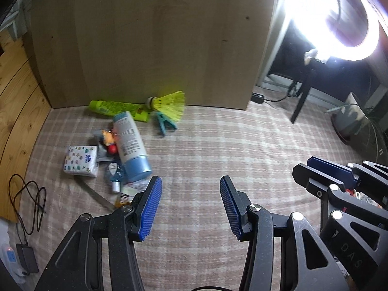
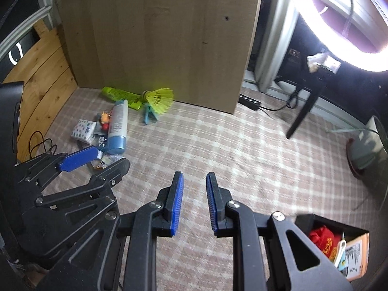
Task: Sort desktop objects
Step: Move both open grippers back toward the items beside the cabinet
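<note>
A pile of loose things lies on the checked cloth by the wooden board: a blue-and-white bottle (image 1: 131, 145) (image 2: 118, 126), a green tube (image 1: 114, 108), a yellow shuttlecock (image 1: 169, 104) (image 2: 160, 99), a teal clothespin (image 1: 165, 123), a tissue pack (image 1: 81, 161) (image 2: 83, 131) and a small orange-red toy (image 1: 109, 140). My left gripper (image 1: 190, 181) (image 2: 110, 156) hovers open just right of the pile with nothing between its pads. To its right, over bare cloth, my right gripper (image 2: 194, 177) (image 1: 315, 169) shows a narrow empty gap. A black box (image 2: 332, 220) at lower right holds a red item and an orange packet.
A bright ring light (image 1: 351, 24) on a black stand (image 1: 303, 92) glares at the upper right. A power strip (image 2: 249, 101) lies behind the board. A black cable and charger (image 1: 26, 218) lie at the left edge. A plant pot (image 2: 366, 150) stands at the right.
</note>
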`<state>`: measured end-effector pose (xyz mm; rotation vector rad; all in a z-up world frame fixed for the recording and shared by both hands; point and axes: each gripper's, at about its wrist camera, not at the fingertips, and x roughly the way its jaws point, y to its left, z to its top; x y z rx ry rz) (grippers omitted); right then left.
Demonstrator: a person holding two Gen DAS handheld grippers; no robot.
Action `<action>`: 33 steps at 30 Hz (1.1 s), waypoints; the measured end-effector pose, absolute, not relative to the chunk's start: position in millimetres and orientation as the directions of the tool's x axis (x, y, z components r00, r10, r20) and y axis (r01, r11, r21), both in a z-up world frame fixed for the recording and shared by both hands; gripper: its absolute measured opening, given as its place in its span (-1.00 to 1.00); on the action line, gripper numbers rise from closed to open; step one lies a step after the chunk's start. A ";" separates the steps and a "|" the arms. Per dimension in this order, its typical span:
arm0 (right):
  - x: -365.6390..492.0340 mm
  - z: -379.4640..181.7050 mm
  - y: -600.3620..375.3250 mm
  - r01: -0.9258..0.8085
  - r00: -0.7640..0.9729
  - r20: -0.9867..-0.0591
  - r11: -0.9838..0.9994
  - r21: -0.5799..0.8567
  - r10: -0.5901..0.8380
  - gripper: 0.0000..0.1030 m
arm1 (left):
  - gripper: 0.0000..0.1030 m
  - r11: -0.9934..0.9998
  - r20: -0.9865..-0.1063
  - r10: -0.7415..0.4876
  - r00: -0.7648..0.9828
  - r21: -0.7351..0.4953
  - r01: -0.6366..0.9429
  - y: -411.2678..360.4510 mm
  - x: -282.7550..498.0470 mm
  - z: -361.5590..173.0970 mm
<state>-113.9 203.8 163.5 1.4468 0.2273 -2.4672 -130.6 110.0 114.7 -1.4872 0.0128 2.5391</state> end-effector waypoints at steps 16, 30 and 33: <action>-156.2 146.9 154.1 0.381 -0.406 -0.895 -0.924 0.018 -0.185 -0.62 | -0.09 -0.994 -0.879 0.109 -0.464 -0.080 -0.080 67.9 -157.9 96.3; -195.0 130.2 124.4 0.434 -0.346 -0.913 -0.900 0.047 -0.215 -0.62 | -0.08 -0.997 -0.895 0.065 -0.441 -0.073 0.001 27.0 -177.4 80.4; -201.6 125.8 117.8 0.448 -0.333 -0.917 -0.893 0.052 -0.220 -0.62 | -0.08 -0.997 -0.897 0.050 -0.439 -0.074 0.037 10.7 -183.5 79.3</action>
